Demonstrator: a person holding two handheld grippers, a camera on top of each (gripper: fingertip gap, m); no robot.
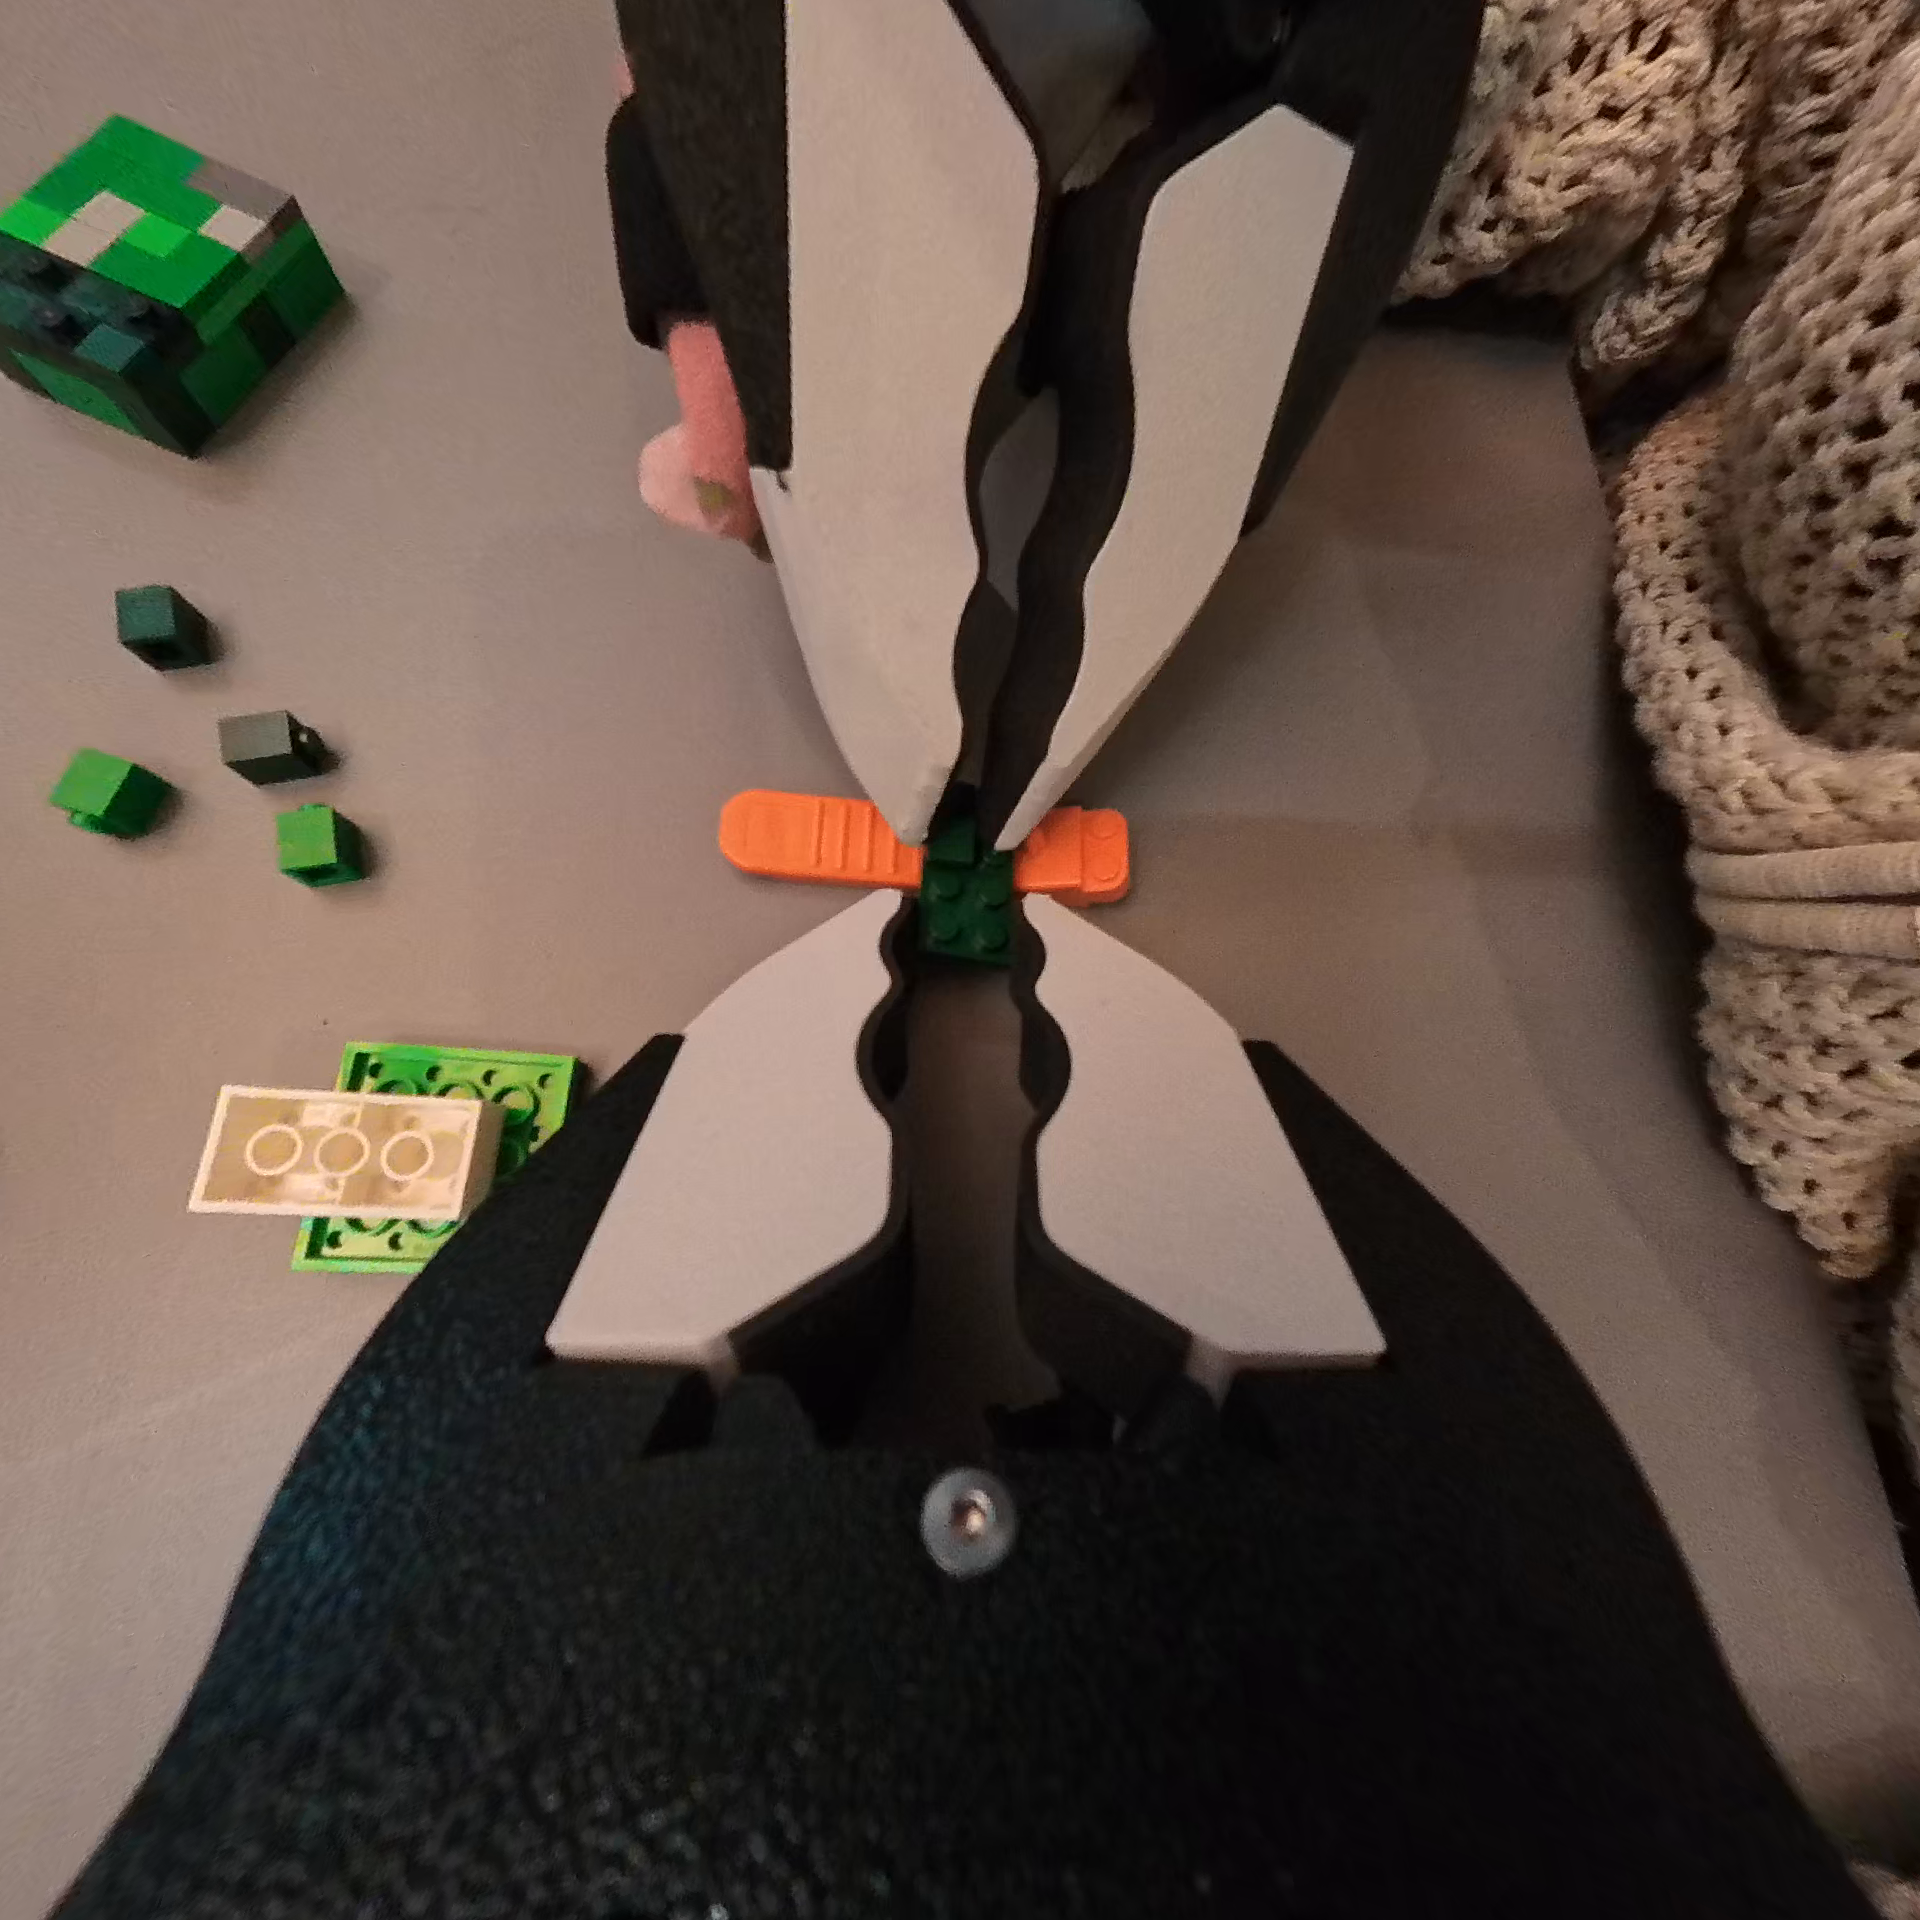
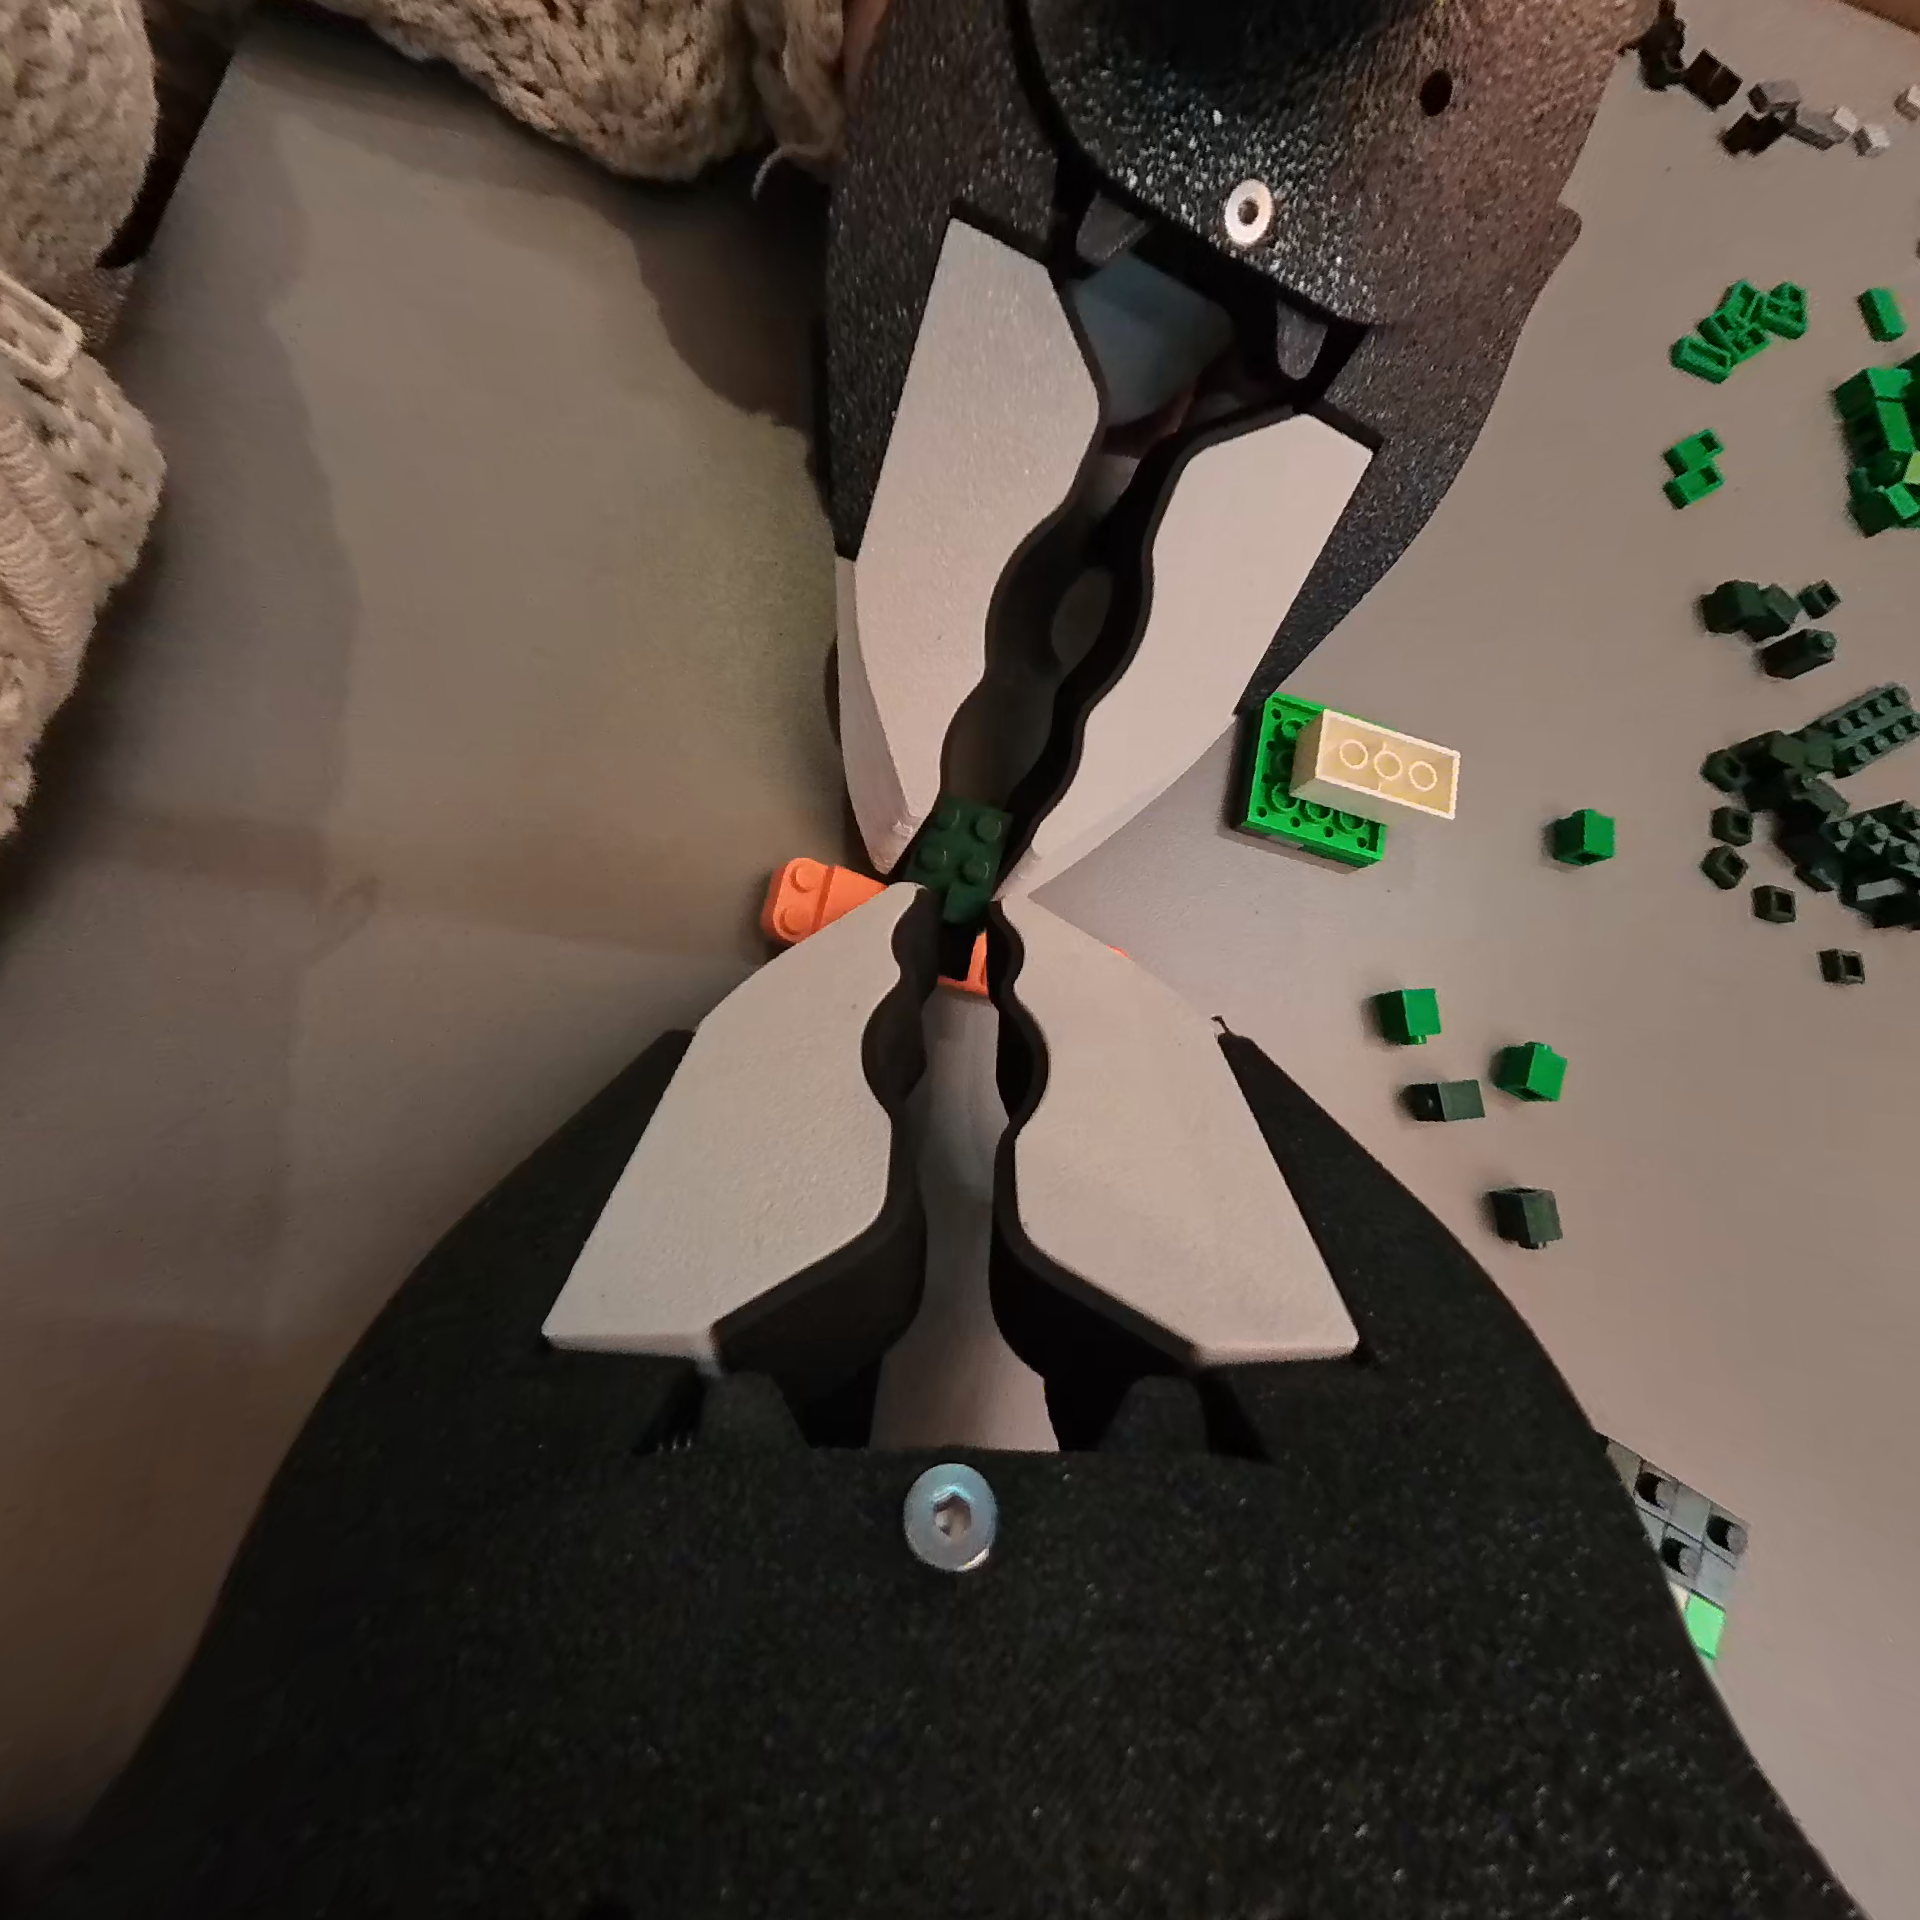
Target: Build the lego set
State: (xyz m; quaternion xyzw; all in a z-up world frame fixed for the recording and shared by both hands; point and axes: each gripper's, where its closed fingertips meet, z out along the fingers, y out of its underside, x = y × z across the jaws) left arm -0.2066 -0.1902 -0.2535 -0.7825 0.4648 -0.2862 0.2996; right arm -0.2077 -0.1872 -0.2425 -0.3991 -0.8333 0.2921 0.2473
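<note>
Together, the two claws met tip to tip over one dark green plate (image 1: pixel 968 902). The left claw (image 1: pixel 966 925) was clamped on the plate's near end, its fingers only the plate's width apart. The right claw (image 2: pixel 954 914), reaching in from the opposite side, had its tips nearly together and pinched on the far part of that same dark green piece; whether it gripped the plate itself or a small brick on it could not be told. Just beneath them one orange brick separator (image 1: pixel 831 854) lay flat on the grey table (image 1: pixel 468 520), sticking out to either side of the tips. Farther left sat one cream brick (image 1: pixel 338 1151), upside down, resting on one bright green plate (image 1: pixel 540 1086). Four small loose cubes (image 1: pixel 272 744) lay beyond that, and one green block build (image 1: pixel 166 281) stood in the far corner. A knitted blanket (image 1: pixel 1756 623) edged the table's right side.
</note>
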